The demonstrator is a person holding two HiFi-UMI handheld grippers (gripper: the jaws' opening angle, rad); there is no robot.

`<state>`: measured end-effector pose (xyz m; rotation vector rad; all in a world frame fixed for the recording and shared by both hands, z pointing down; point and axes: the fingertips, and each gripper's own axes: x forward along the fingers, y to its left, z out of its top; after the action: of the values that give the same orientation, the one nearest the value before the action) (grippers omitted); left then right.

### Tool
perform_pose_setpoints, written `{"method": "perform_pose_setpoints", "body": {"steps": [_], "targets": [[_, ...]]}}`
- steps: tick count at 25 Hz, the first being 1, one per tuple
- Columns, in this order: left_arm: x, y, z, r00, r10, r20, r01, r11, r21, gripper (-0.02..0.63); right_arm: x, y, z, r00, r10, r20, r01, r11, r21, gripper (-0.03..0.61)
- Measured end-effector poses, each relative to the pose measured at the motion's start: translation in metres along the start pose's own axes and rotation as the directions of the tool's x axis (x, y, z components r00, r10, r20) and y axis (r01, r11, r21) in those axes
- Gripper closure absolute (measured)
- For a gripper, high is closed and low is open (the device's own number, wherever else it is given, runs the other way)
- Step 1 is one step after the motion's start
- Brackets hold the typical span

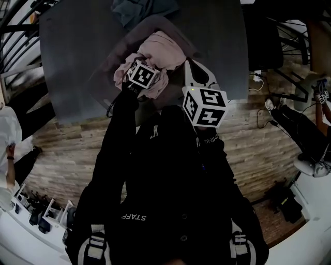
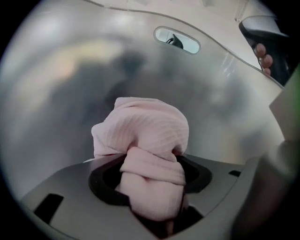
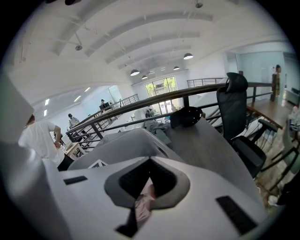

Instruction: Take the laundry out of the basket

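Observation:
A grey laundry basket (image 1: 173, 25) stands on the grey table (image 1: 67, 62), with a pale pink ribbed garment (image 1: 163, 49) heaped in it. My left gripper (image 1: 145, 71) reaches down into the basket. In the left gripper view its jaws (image 2: 152, 187) are shut on a bunched fold of the pink garment (image 2: 140, 126), with the basket wall (image 2: 225, 93) behind. My right gripper (image 1: 189, 66) sits at the garment's right side. In the right gripper view its jaws (image 3: 145, 197) are shut on a small bit of pink cloth (image 3: 144, 202), above the basket (image 3: 126, 143).
Dark blue clothes (image 1: 139, 10) lie on the table beyond the basket. A black object (image 3: 187, 116) rests at the table's far edge by a railing. A black office chair (image 3: 236, 108) stands to the right. A person in white (image 3: 40, 140) stands at the left.

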<state>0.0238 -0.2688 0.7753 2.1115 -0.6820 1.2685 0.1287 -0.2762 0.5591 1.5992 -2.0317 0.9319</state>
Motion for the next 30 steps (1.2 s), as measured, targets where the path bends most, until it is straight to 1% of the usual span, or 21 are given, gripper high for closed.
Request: {"method": "perform_pose_setpoints", "body": {"steps": [1,4,6,9,12,14,17,20,23,27,30], "targets": [[-0.002,-0.002,0.000,1.000,0.004,-0.002,-0.004,1.000,0.010,0.341,-0.002,0.000,0.001,1.000,-0.002,0.005,0.002,1.000,0.001,0.565],[-0.007,0.001,-0.002,1.000,0.030,-0.006,-0.030,0.999,0.013,0.382,-0.008,0.002,0.004,1.000,-0.002,0.021,0.002,1.000,0.004,0.565],[-0.019,-0.003,0.004,1.000,0.029,0.003,-0.029,1.000,-0.004,0.399,-0.015,0.003,0.005,0.999,-0.001,0.032,0.001,1.000,0.008,0.565],[-0.039,-0.003,0.010,0.998,0.058,0.028,-0.057,0.998,-0.023,0.408,-0.025,0.001,0.006,0.999,-0.005,0.047,0.004,1.000,0.018,0.565],[-0.065,-0.007,0.014,0.995,0.077,0.071,-0.074,0.996,-0.048,0.410,-0.038,0.001,0.007,0.998,-0.010,0.063,0.008,1.000,0.026,0.565],[-0.086,-0.010,0.019,0.989,0.094,0.117,-0.085,0.993,-0.079,0.410,-0.046,0.002,0.011,0.997,-0.009,0.081,0.007,1.000,0.030,0.565],[-0.120,-0.010,0.033,0.968,0.129,0.215,-0.102,0.986,-0.134,0.410,-0.055,0.007,0.018,0.994,-0.007,0.113,0.003,0.999,0.033,0.565],[-0.157,-0.015,0.043,0.940,0.160,0.301,-0.114,0.980,-0.164,0.409,-0.066,0.014,0.022,0.990,-0.007,0.140,0.002,0.999,0.034,0.565],[-0.196,-0.026,0.056,0.899,0.193,0.394,-0.135,0.976,-0.170,0.410,-0.078,0.021,0.026,0.986,0.001,0.169,-0.006,1.000,0.028,0.565],[-0.254,-0.039,0.069,0.824,0.231,0.517,-0.171,0.972,-0.162,0.410,-0.096,0.038,0.042,0.974,0.008,0.226,-0.012,1.000,0.016,0.565],[-0.297,-0.043,0.075,0.755,0.273,0.596,-0.199,0.962,-0.187,0.410,-0.111,0.050,0.058,0.959,0.008,0.283,-0.007,1.000,-0.004,0.565]]}}
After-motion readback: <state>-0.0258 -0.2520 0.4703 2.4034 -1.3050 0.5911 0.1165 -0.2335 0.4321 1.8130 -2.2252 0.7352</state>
